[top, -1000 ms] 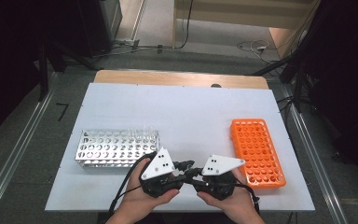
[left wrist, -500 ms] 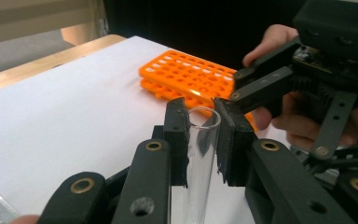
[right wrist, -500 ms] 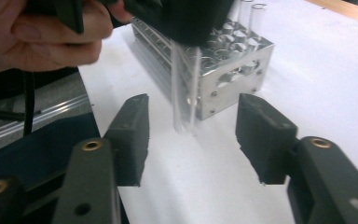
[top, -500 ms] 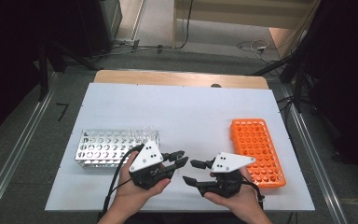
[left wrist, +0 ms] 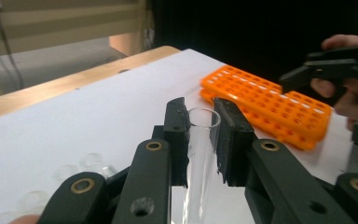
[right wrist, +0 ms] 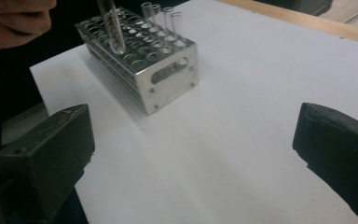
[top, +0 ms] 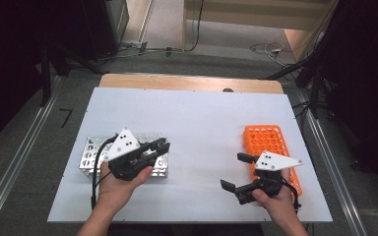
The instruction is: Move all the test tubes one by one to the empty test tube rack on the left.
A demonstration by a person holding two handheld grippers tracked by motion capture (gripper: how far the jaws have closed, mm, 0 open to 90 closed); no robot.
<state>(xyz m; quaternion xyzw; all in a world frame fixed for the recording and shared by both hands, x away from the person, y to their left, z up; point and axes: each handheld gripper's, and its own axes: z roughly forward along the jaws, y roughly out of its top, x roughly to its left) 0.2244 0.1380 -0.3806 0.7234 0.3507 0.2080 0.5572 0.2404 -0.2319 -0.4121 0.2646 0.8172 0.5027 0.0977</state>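
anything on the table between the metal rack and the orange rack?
No, bare white table separates the metal rack from the orange rack in the high view. The left gripper, holding a glass tube, hangs above the metal rack's near end.

This looks like a laboratory bench set up for recording. A flat white tabletop [top: 197, 123] carries a perforated silver metal test-tube rack [right wrist: 142, 56] holding clear glass tubes [right wrist: 161, 13], and a bright orange plastic tube rack [top: 268, 145]. Around it run grey floor, loose cables [top: 266, 48] and aluminium rails [top: 10, 177].
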